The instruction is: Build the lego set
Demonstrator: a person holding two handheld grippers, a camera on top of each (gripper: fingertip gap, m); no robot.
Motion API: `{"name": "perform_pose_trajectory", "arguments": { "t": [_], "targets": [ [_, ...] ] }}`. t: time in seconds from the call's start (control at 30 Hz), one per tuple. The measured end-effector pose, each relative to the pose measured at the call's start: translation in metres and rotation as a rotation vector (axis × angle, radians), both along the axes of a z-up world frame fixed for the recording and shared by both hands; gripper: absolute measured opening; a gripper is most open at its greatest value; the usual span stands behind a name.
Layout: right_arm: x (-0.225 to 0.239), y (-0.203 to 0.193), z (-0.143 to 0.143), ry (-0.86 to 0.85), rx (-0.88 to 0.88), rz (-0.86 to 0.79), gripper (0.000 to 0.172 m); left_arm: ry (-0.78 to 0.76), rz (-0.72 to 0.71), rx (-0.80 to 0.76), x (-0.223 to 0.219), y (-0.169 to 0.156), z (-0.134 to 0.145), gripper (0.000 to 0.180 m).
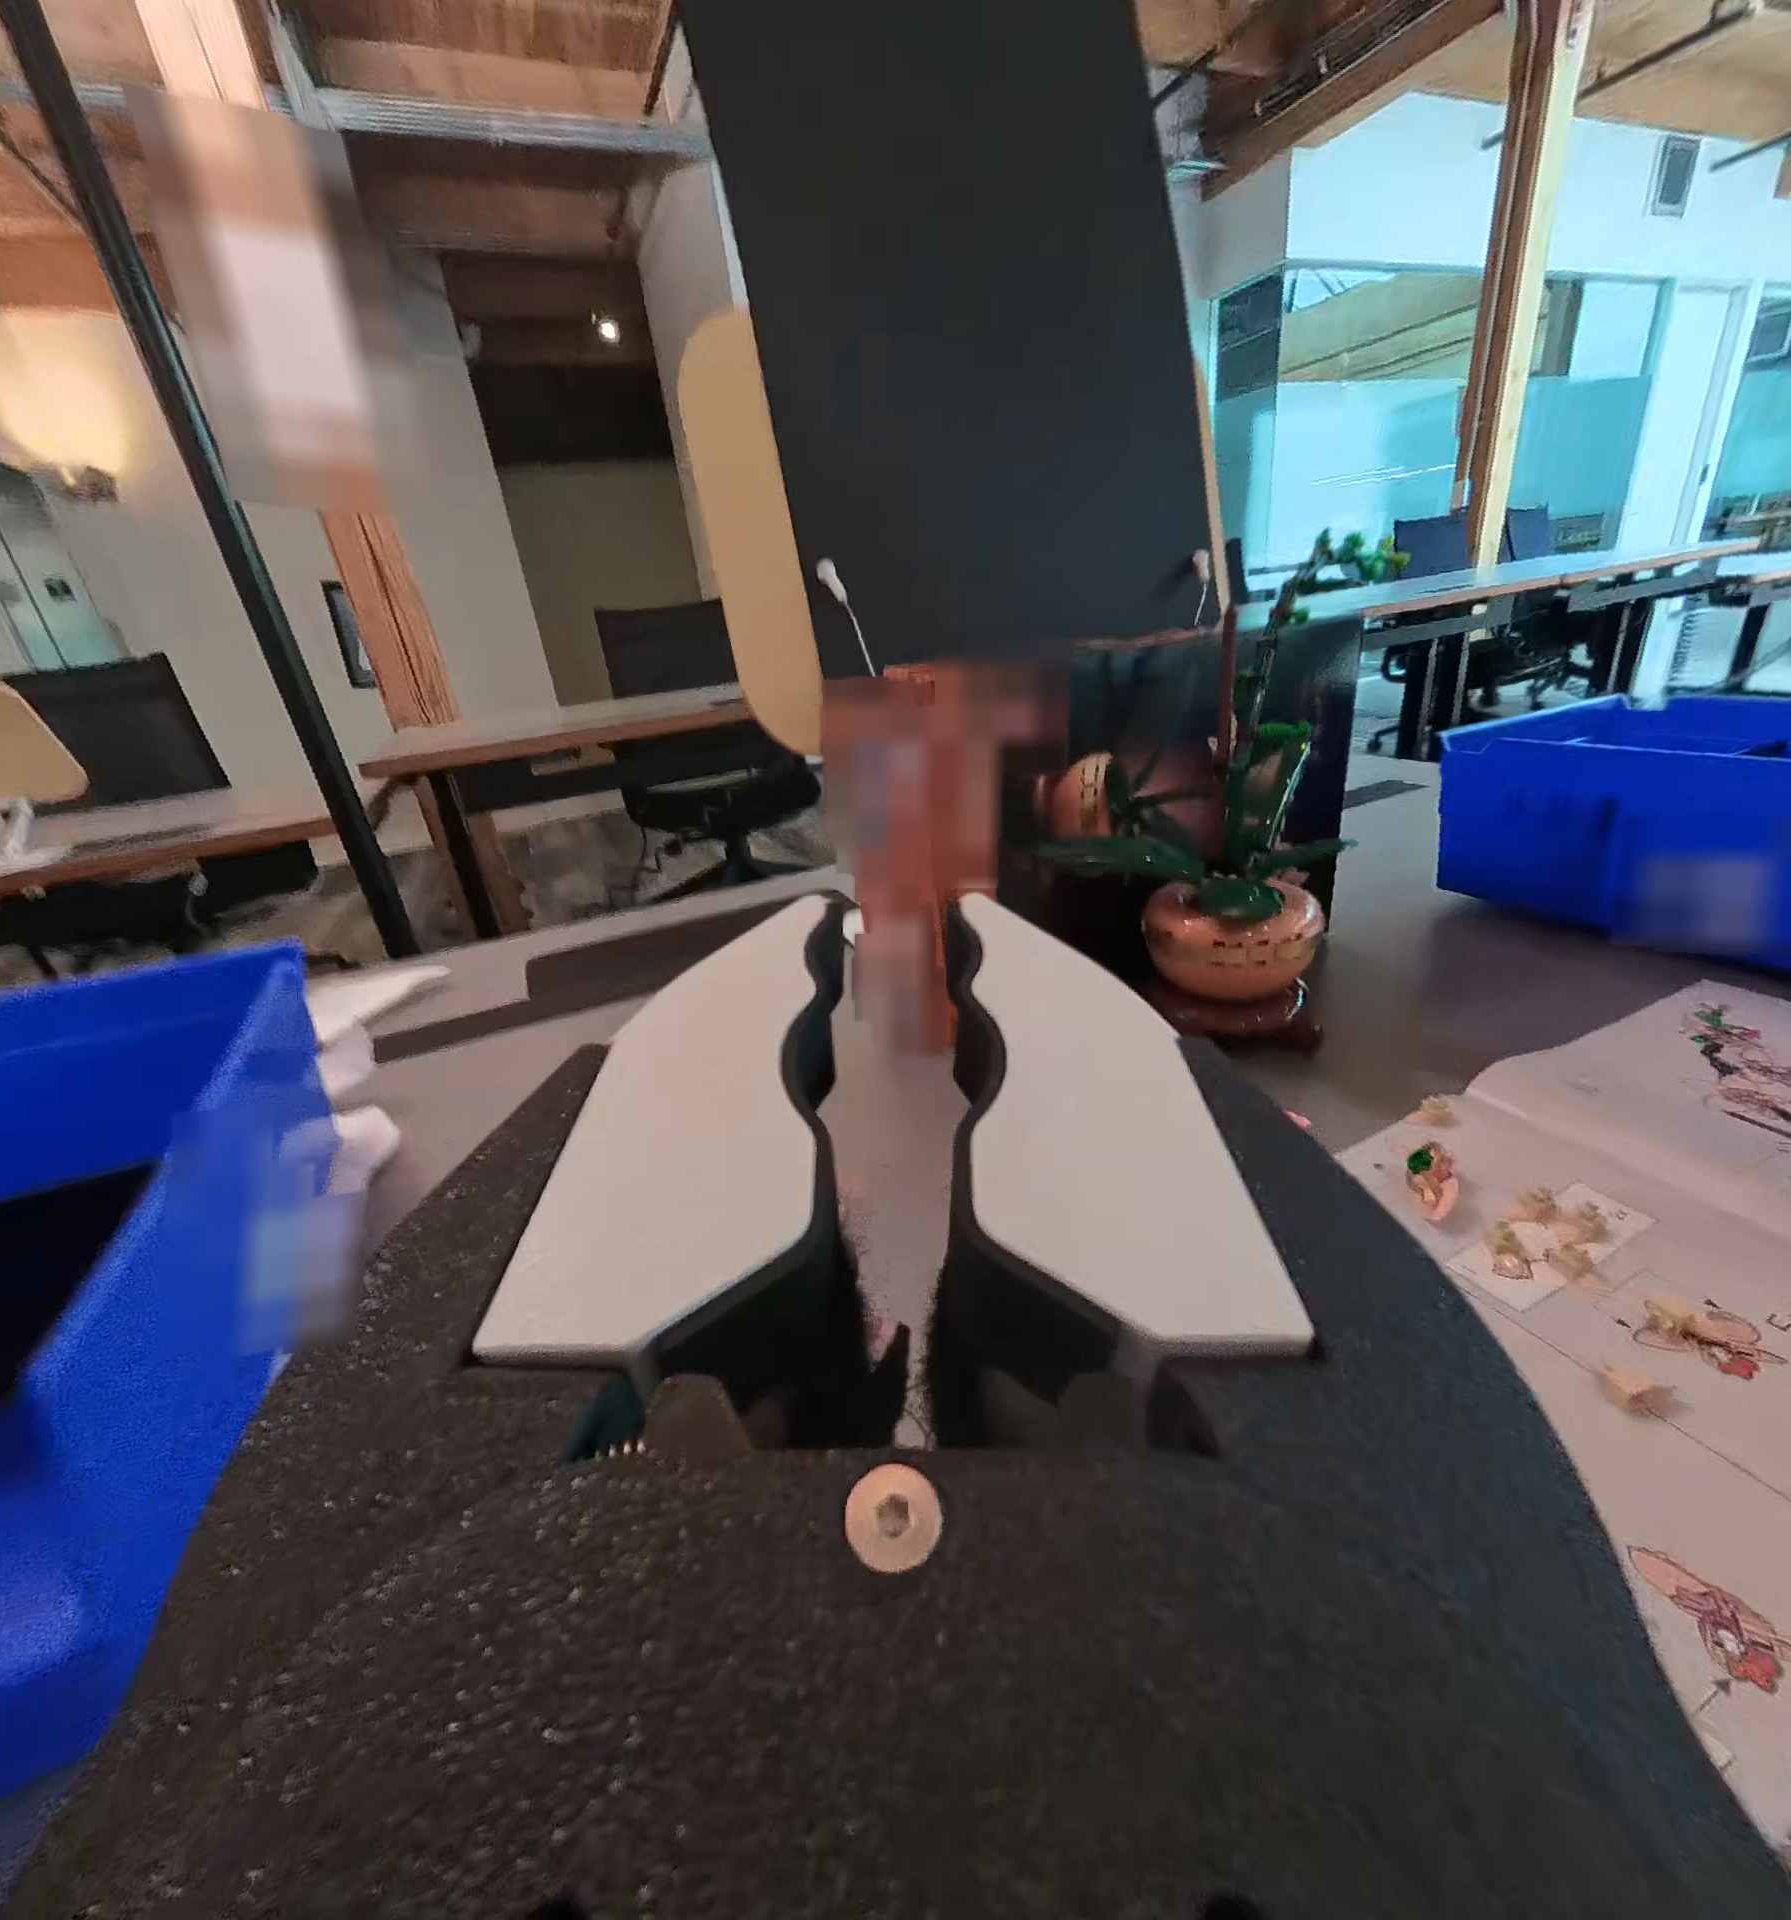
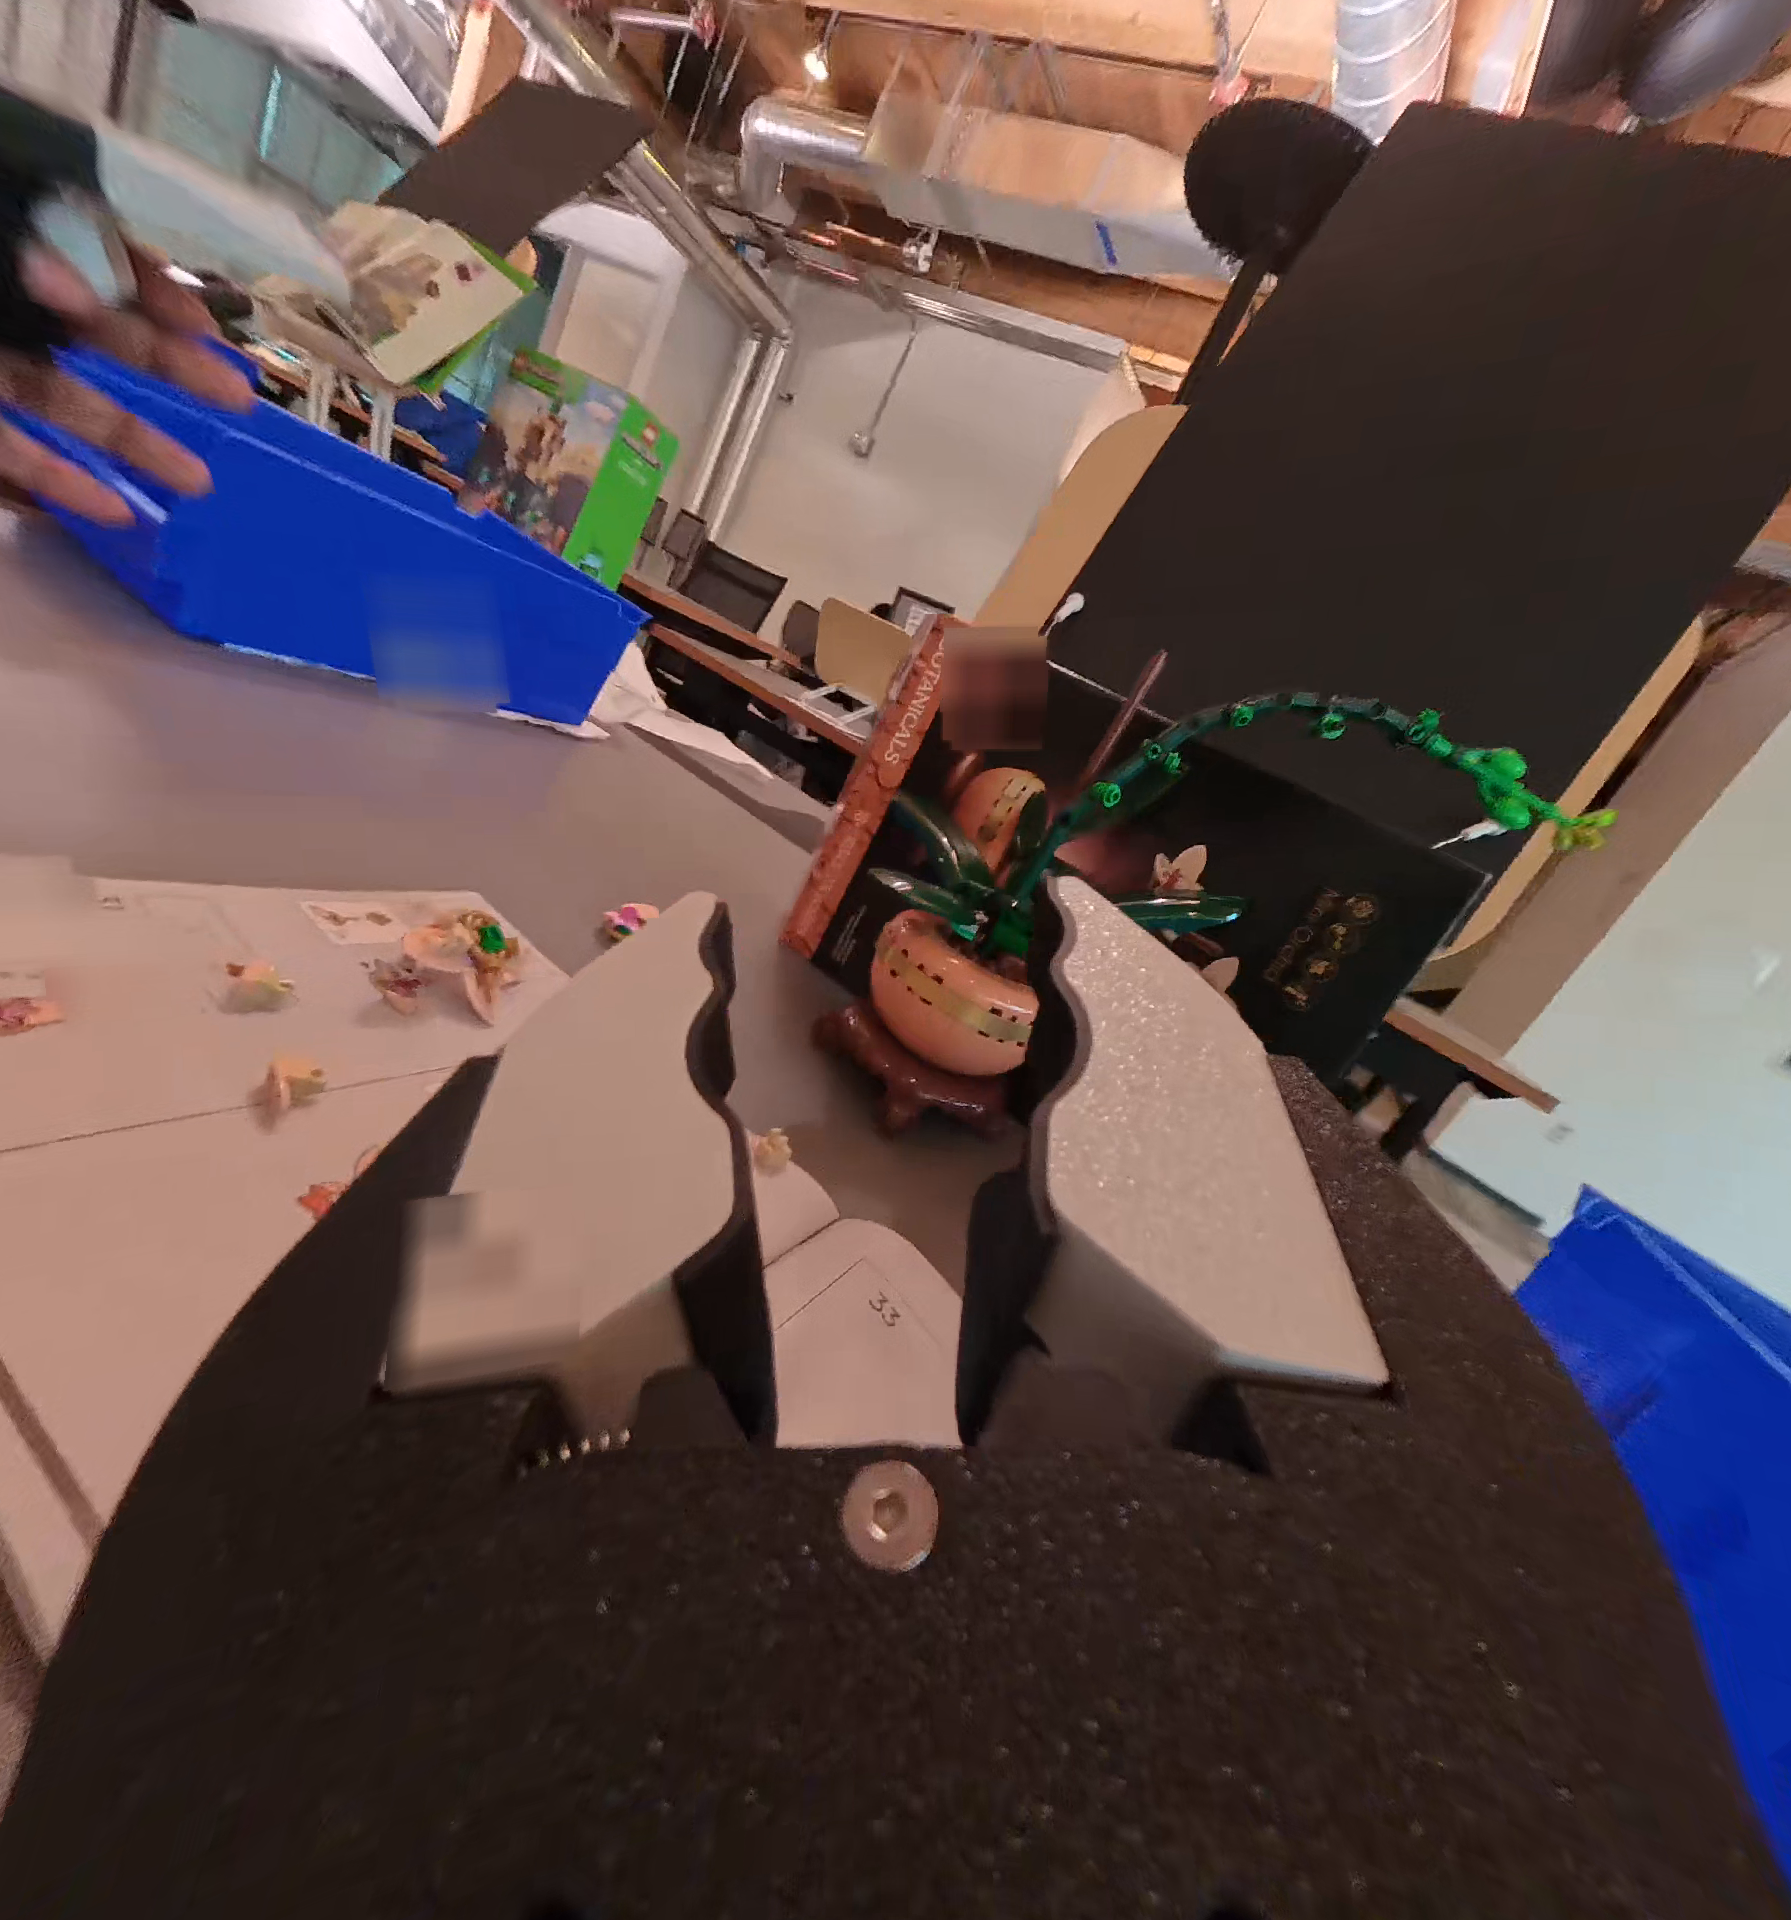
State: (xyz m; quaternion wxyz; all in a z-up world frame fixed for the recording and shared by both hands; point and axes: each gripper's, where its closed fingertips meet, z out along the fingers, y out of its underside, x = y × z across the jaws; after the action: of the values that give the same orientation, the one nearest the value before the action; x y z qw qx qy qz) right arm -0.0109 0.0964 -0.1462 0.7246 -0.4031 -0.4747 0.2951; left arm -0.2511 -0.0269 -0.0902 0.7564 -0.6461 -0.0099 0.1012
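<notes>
Bright, even daylight from windows [image 1: 1597, 416]; wide-angle bending at edges, motion blur throughout.

Each hand-held gripper [image 1: 896, 977] has grey wavy-edged fingers, black textured body, silver screw.

Your potted plant [image 2: 958, 997] stands before the box [image 2: 1306, 914]; small pieces [image 2: 455, 961] lie on the sheet [image 2: 143, 1091] left.

Brick-built plant [image 2: 958, 987], peach pot upright, on table [image 2: 247, 769]
</notes>
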Motion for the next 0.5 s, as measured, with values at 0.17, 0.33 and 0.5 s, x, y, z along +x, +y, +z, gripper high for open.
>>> {"name": "perform_pose_trajectory", "arguments": {
  "t": [0.17,0.33,0.5],
  "targets": [
    [0.01,0.002,0.002,0.049,-0.037,0.006,0.046,0.008,-0.049,-0.108,0.012,0.031,-0.042,0.016],
    [0.009,-0.012,-0.001,0.026,0.007,0.067,0.038,-0.127,-0.132,-0.172,0.03,0.044,-0.072,0.013],
    [-0.003,-0.021,-0.015,-0.093,0.078,0.074,0.037,0.009,-0.175,-0.157,0.049,0.04,-0.074,0.011]
  ]
}}
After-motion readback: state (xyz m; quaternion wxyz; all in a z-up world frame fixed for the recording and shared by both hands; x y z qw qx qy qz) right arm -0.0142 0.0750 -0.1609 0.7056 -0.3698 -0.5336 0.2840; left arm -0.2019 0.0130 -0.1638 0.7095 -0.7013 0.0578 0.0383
